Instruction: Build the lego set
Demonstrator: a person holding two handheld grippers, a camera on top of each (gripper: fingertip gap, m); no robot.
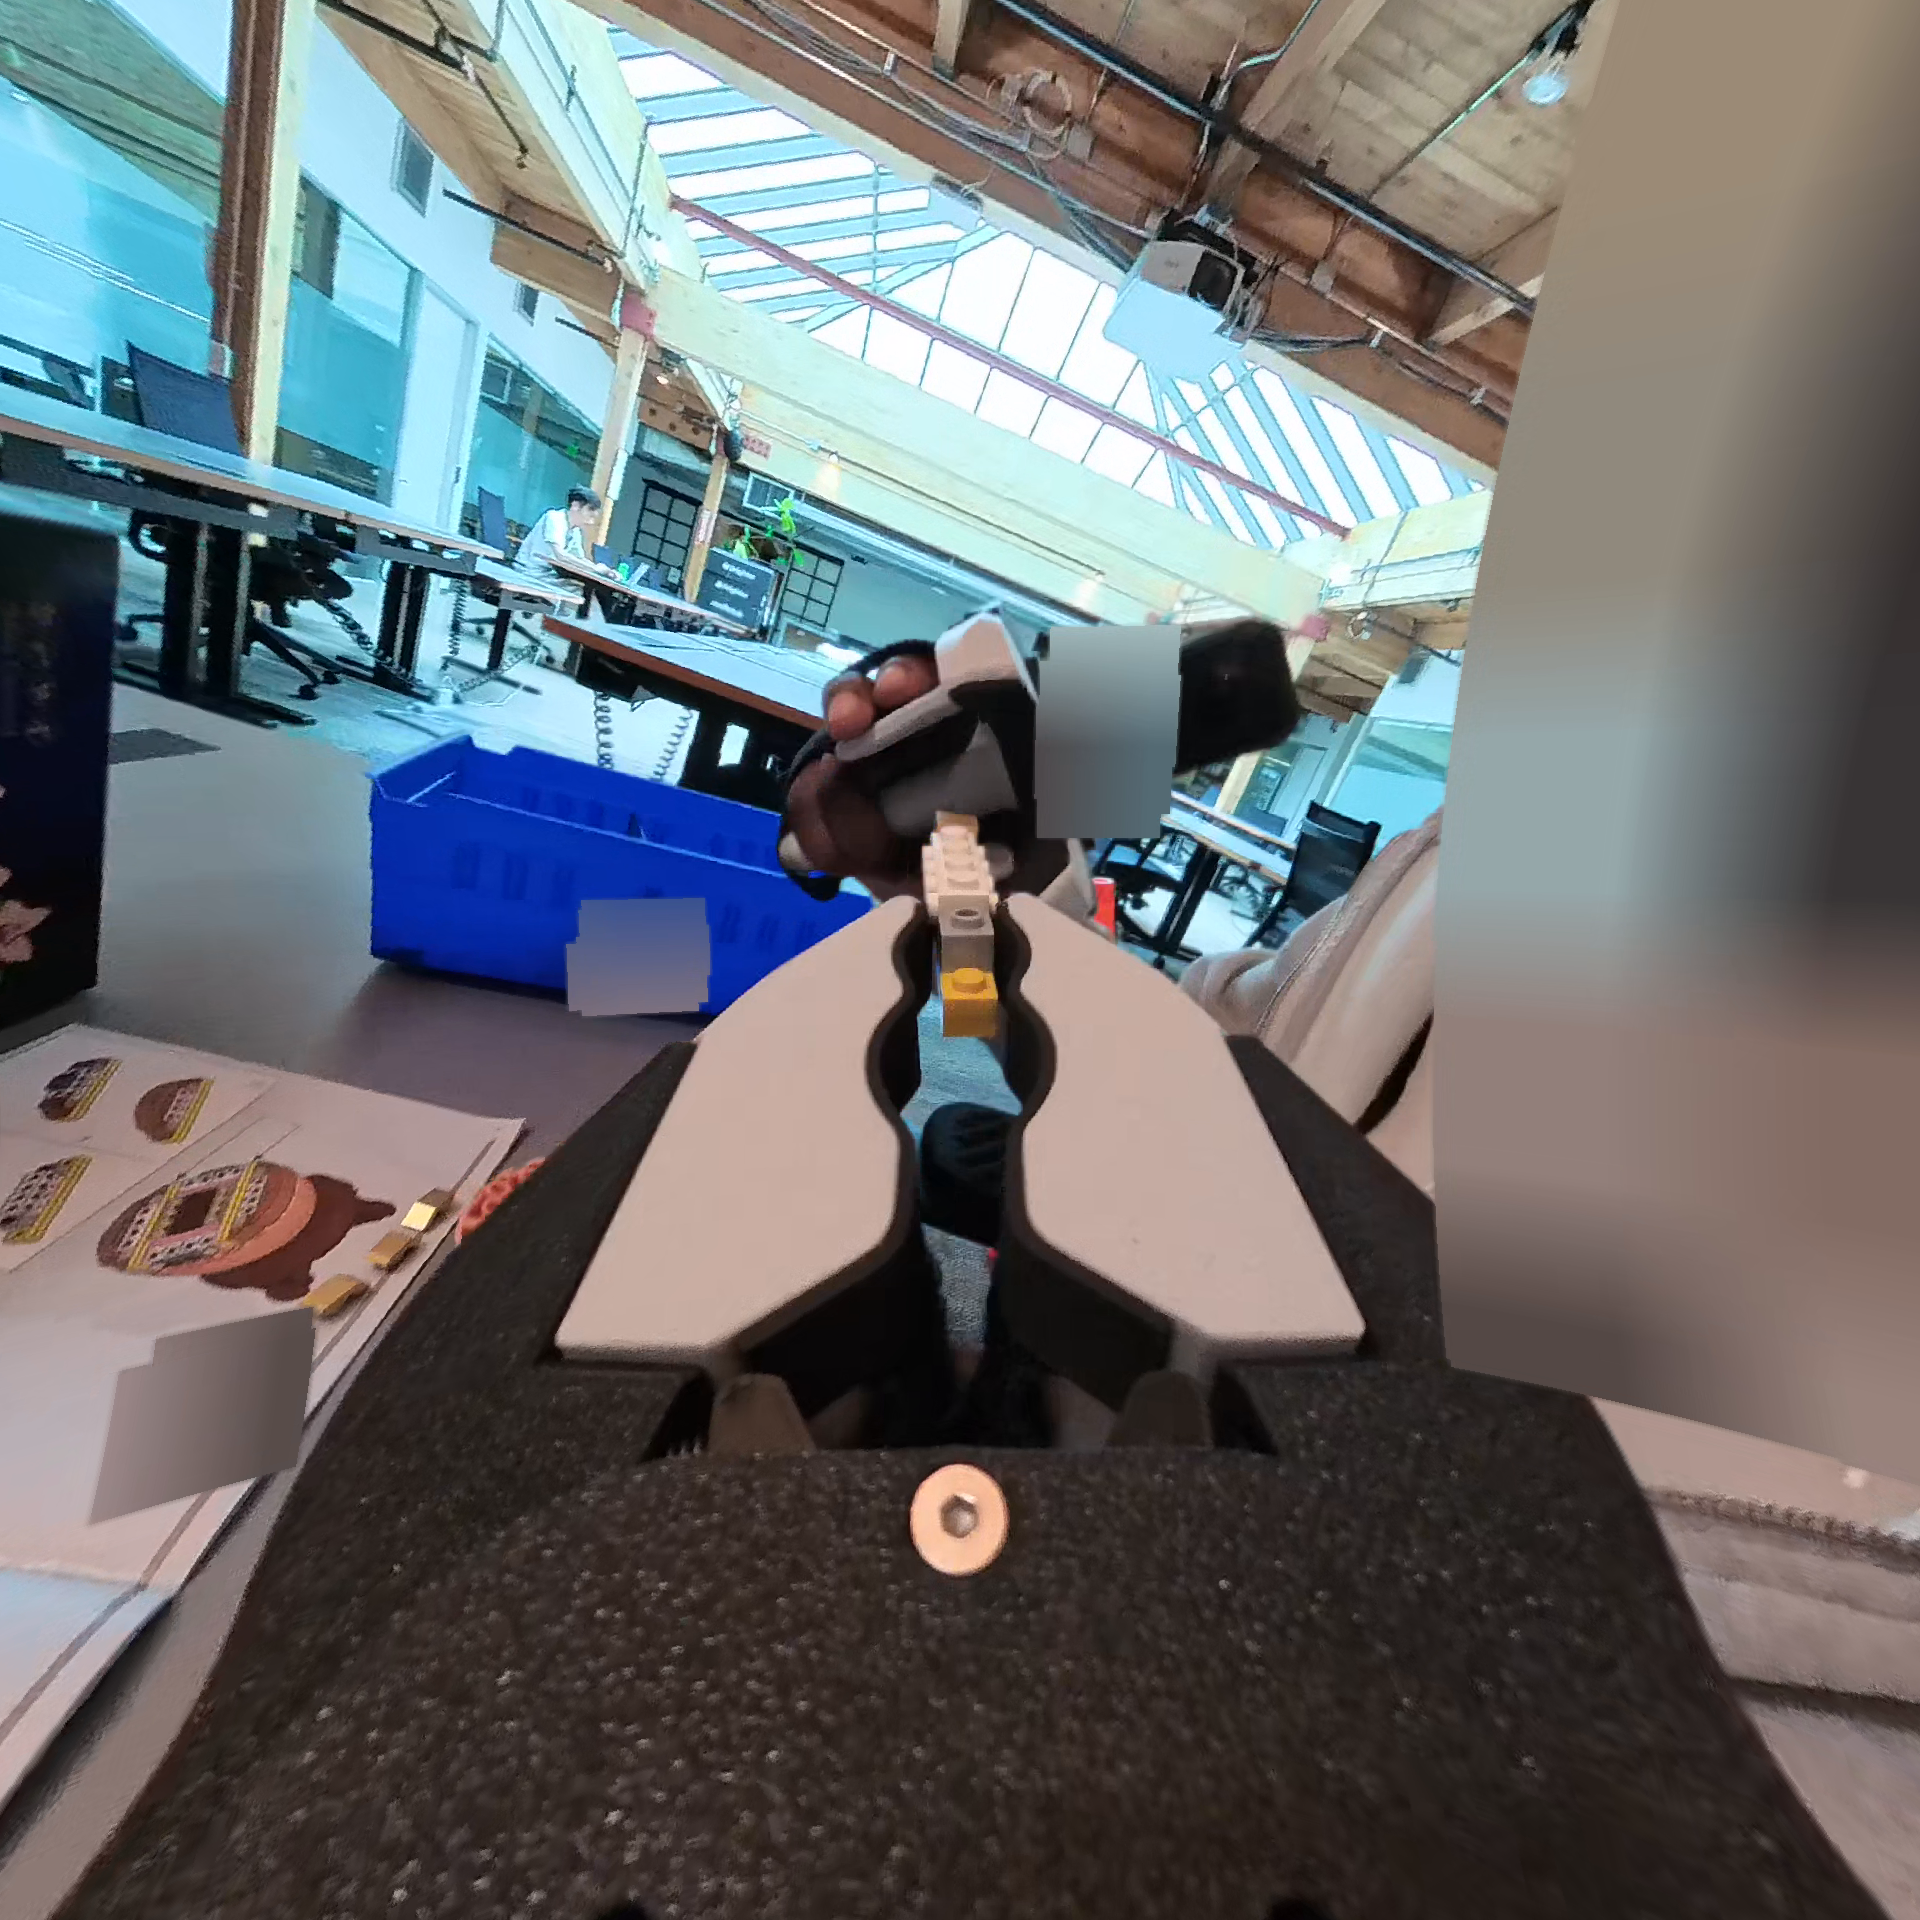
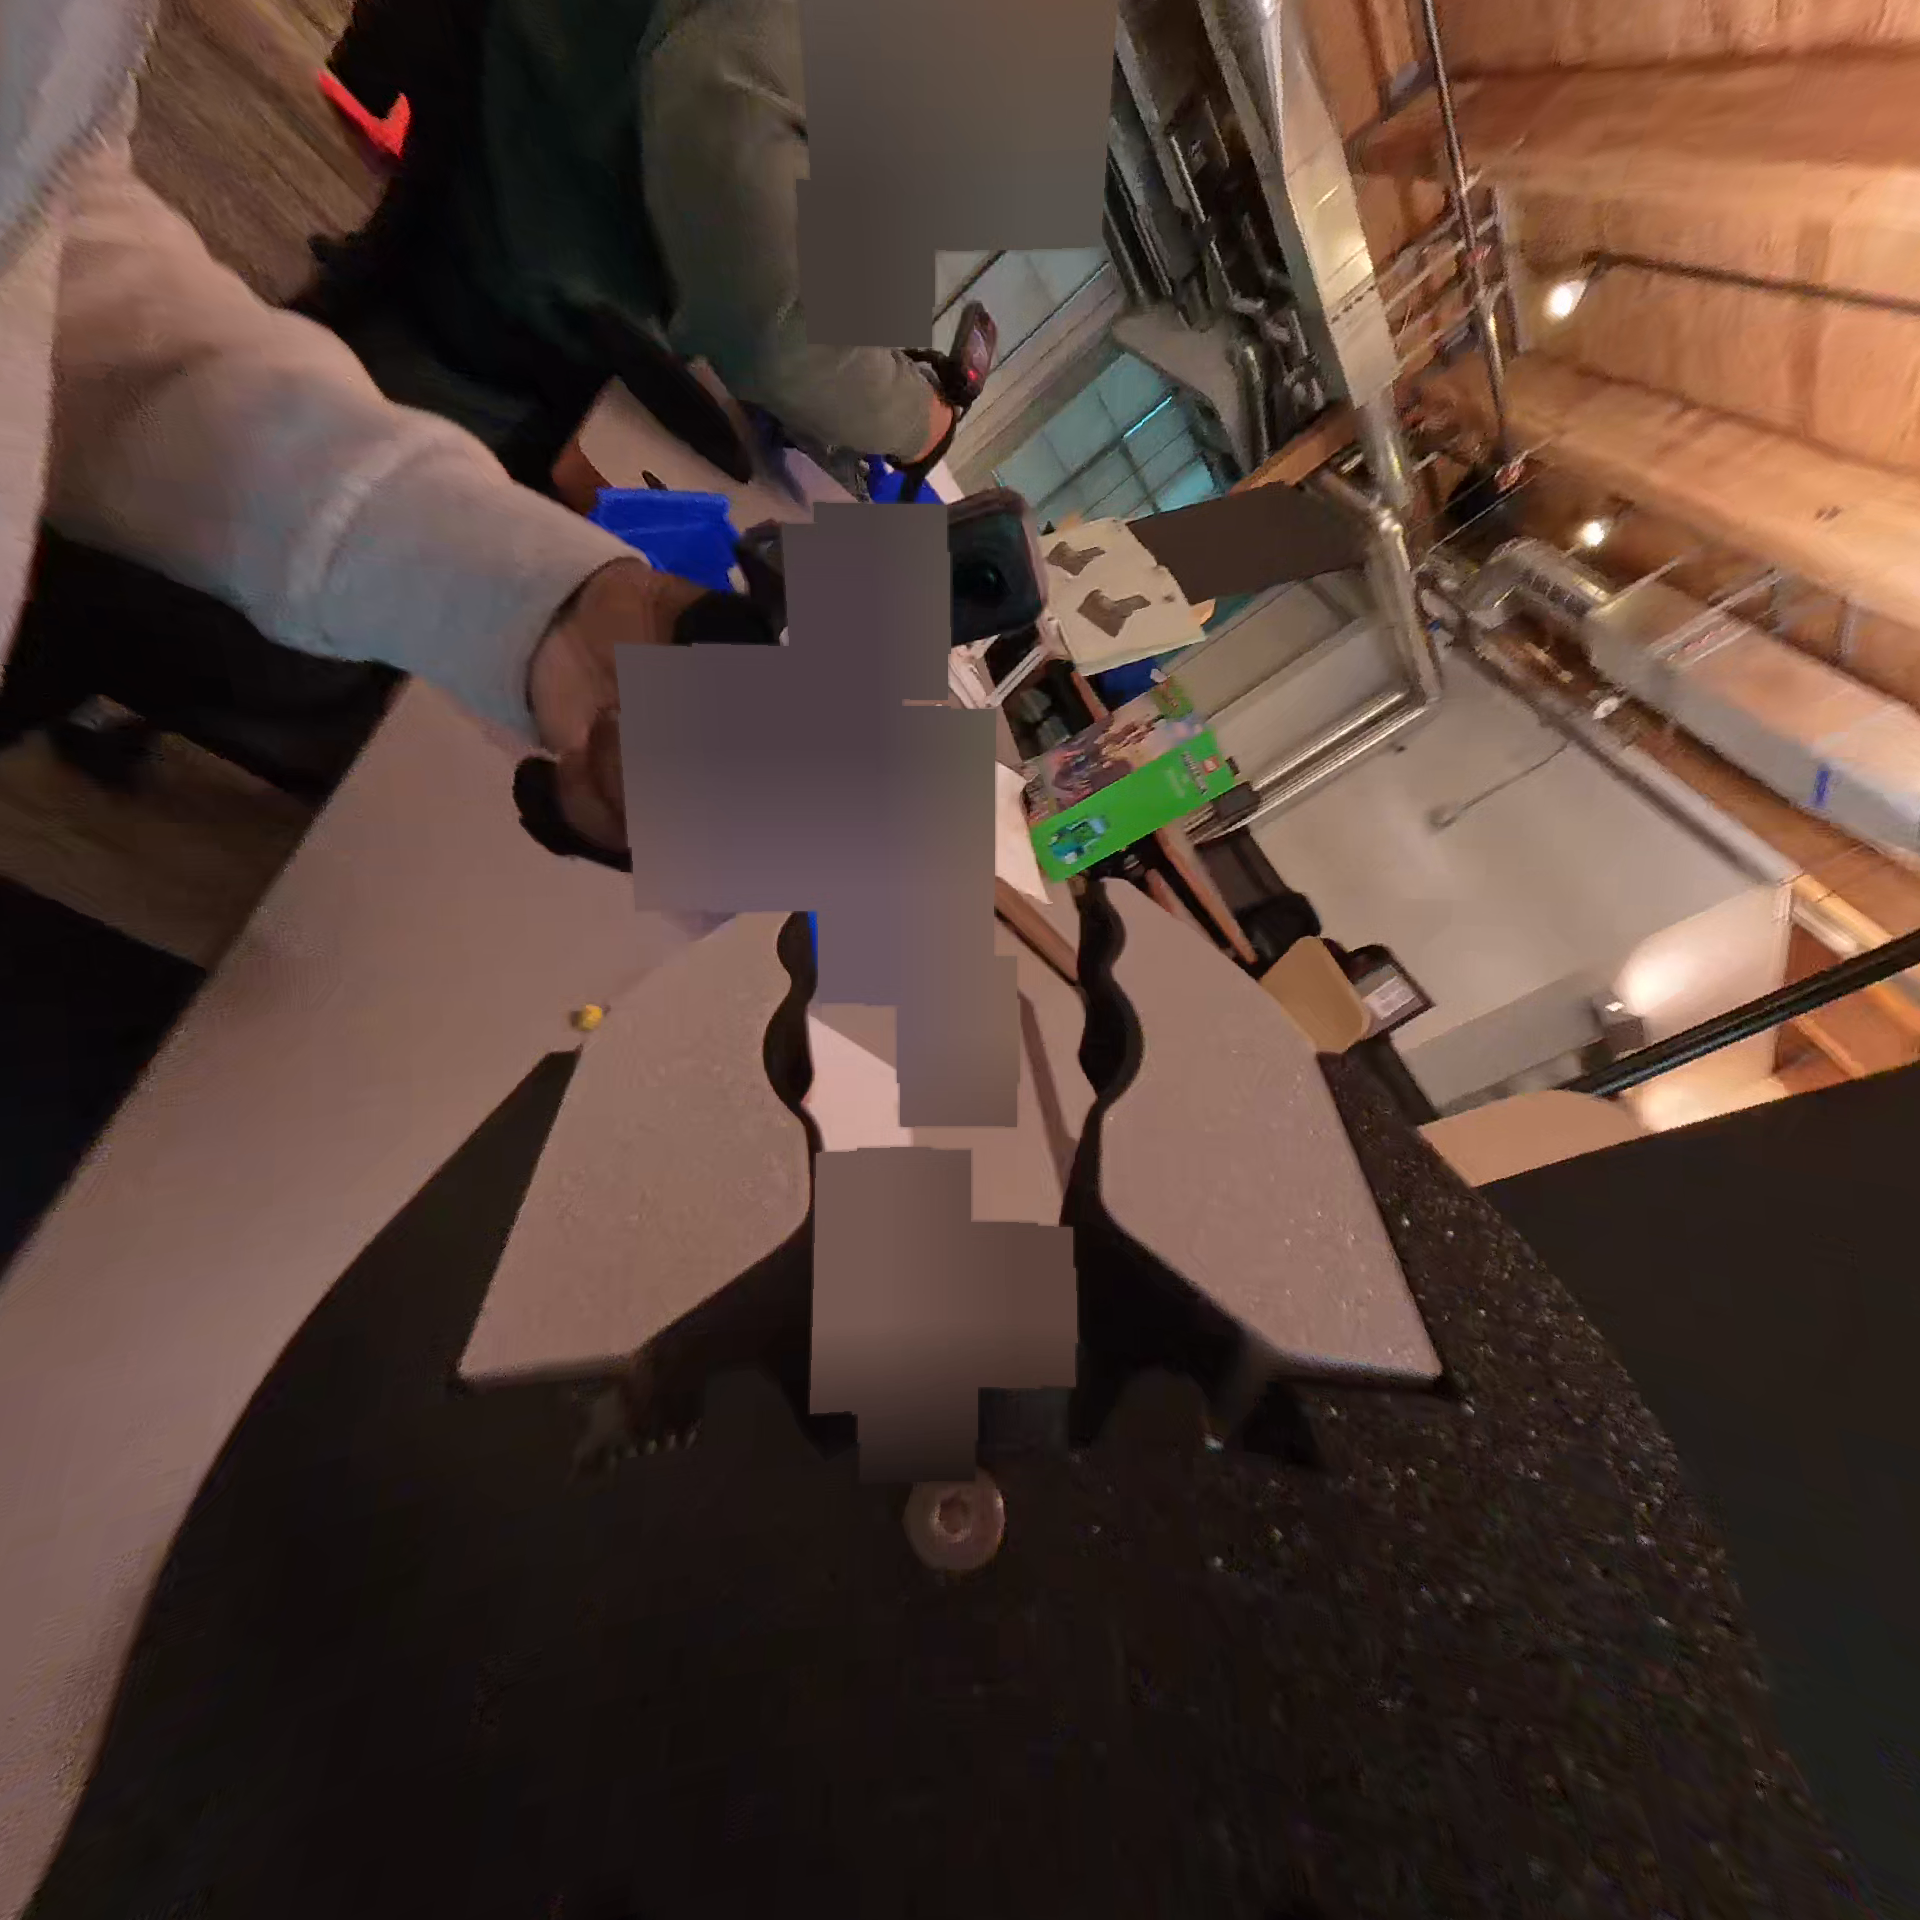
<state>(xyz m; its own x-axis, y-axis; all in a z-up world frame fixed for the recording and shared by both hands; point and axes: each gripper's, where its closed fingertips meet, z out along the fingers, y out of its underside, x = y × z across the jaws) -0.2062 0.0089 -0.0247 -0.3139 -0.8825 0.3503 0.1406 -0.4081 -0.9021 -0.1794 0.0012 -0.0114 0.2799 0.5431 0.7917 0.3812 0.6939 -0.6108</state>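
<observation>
The left gripper (image 1: 961, 914) was raised, tilted upward, pinching a small brick stack (image 1: 964, 925) at its fingertips; the right gripper (image 2: 940, 935) stood spread, opposite. Below lay a grey table (image 1: 239, 862) with a blue bin (image 1: 582, 862) and an instruction sheet (image 1: 208, 1195), under a skylit timber ceiling. The stack ran white, grey, then yellow.

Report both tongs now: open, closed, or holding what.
Left tongs: closed on a small brick stack of white, grey and yellow.
Right tongs: open; a blur patch hides the gap, so contents cannot be told.
</observation>
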